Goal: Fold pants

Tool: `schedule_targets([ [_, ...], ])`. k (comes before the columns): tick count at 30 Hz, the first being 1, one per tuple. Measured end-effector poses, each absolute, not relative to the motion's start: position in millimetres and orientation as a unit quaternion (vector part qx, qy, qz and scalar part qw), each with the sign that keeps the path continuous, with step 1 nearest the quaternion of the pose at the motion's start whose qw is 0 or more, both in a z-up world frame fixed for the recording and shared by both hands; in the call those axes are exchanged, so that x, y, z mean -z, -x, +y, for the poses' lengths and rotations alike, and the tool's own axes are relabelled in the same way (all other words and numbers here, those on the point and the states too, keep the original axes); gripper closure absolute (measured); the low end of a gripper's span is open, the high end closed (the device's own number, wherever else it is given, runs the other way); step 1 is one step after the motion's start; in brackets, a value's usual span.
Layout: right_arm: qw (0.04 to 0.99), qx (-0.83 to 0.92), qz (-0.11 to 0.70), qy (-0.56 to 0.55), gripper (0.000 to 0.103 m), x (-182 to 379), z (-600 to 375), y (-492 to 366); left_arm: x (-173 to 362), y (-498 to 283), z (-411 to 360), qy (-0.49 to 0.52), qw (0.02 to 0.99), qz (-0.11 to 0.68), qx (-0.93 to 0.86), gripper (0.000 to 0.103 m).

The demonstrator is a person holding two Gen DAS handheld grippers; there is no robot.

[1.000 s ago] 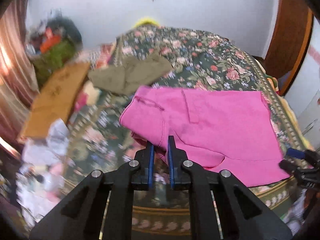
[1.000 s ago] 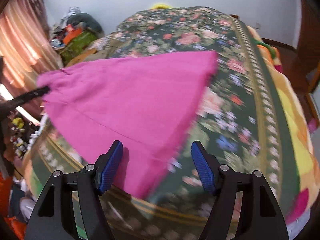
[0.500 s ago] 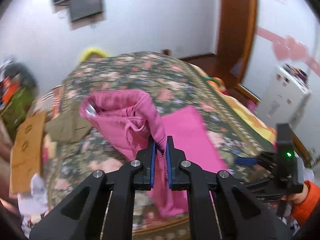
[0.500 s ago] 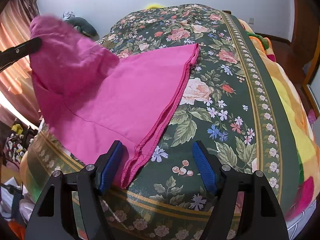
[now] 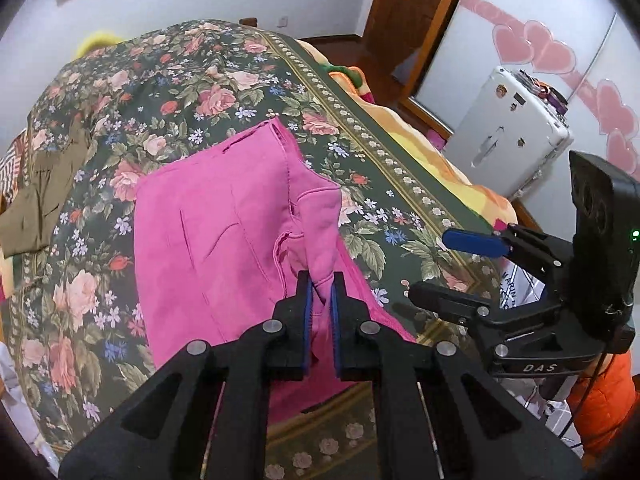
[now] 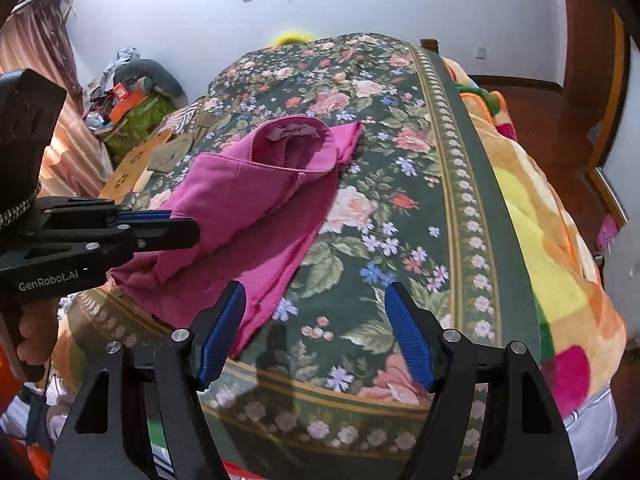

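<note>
Left tongs (image 5: 320,280) pinch pink pants (image 5: 224,216) — right tongs (image 6: 316,320) gape wide, holding nothing.

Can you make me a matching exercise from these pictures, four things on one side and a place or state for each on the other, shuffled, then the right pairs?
Things:
1. left gripper
2. right gripper
3. pink pants
4. olive garment

States or places:
A. open, nothing between its fingers
B. lying flat near the bed's far left edge, apart from the pants
C. shut on a fold of pink cloth
D. partly doubled over on the floral bedspread

Pairs: 1-C, 2-A, 3-D, 4-B
</note>
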State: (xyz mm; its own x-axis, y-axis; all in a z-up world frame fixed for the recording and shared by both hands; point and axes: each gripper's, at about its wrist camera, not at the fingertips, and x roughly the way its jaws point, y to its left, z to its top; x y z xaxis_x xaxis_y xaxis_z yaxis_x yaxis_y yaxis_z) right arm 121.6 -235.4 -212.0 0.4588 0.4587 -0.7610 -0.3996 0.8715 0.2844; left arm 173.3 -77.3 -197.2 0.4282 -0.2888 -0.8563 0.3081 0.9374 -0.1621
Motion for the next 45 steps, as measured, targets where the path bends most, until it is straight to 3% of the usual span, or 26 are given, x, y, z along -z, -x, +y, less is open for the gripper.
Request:
schedule_targets([
  [5,0.848,-0.250,0.466,-0.040,0.033,219.9,-238.1,-123.4,184.0,-171.1,-69.9,-0.013,0.846,0.502,0.177,0.092],
  [8,0.845,-0.251,0.470,-0.047,0.033,221.6,-236.2,-123.9,167.6,-171.4,-54.3,0.013,0.854,0.486,0.186,0.061],
  [9,0.845,-0.253,0.469,-0.047,0.033,220.8,-235.5,-123.5,161.7,-170.6,-48.1,0.023,0.861,0.475,0.182,0.046],
  [10,0.845,-0.254,0.468,-0.047,0.033,220.0,-234.5,-122.9,153.3,-169.4,-40.1,0.030,0.872,0.458,0.173,0.041],
  [19,0.852,-0.267,0.449,-0.043,0.033,202.7,-223.6,-122.9,151.1,-215.8,6.7,-0.007,0.890,0.449,0.082,0.041],
  [35,0.835,-0.279,0.473,-0.033,0.032,239.8,-197.0,-160.1,258.9,-355.6,7.0,-0.108,0.824,0.551,0.073,0.041],
  [38,0.834,-0.285,0.472,-0.017,0.032,241.2,-198.0,-165.7,284.3,-360.1,1.6,-0.149,0.807,0.566,0.079,0.040],
  [45,0.824,-0.308,0.471,0.065,0.029,243.8,-188.7,-189.1,283.1,-323.9,15.7,-0.236,0.817,0.522,0.067,0.040],
])
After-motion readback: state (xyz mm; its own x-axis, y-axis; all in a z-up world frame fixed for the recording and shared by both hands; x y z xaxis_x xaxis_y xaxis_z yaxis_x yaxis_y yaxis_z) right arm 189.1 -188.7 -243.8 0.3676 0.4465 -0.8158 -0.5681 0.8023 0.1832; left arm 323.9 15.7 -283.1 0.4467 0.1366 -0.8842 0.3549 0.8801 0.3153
